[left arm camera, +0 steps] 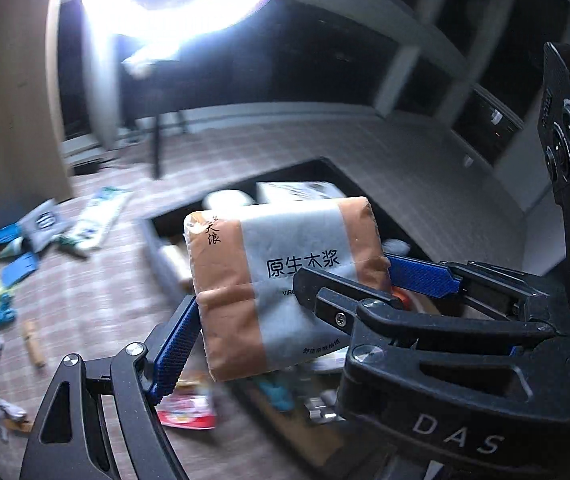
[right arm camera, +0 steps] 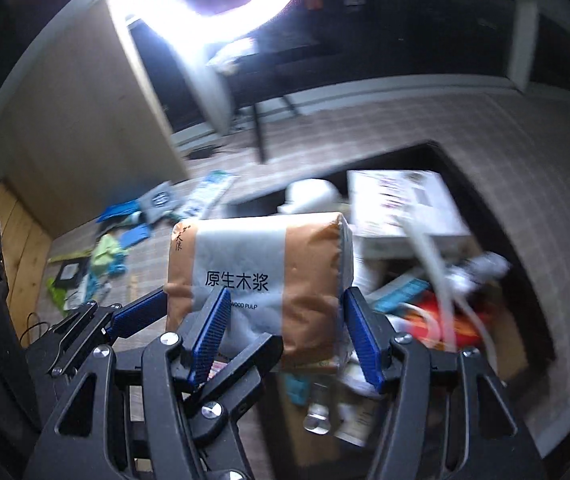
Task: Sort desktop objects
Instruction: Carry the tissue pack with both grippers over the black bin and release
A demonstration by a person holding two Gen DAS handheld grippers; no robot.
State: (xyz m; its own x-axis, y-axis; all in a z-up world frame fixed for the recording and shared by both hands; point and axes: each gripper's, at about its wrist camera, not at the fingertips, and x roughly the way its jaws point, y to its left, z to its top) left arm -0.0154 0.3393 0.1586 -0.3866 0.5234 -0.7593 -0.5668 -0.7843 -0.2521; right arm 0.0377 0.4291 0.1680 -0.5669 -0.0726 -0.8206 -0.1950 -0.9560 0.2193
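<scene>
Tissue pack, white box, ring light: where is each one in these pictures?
Tissue pack (right arm camera: 261,276): right wrist view, on its grey printed band.
White box (right arm camera: 401,200): right wrist view, on its top face.
Ring light (left arm camera: 173,4): left wrist view, on the glowing ring.

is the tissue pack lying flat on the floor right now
No, the tissue pack is up in the air between the blue fingers of the right gripper, with the left gripper also around it, above the cluttered box.

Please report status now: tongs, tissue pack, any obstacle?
Left tongs and right tongs both clamp tissue pack. Pack held above cluttered box. Nothing blocking.
</scene>
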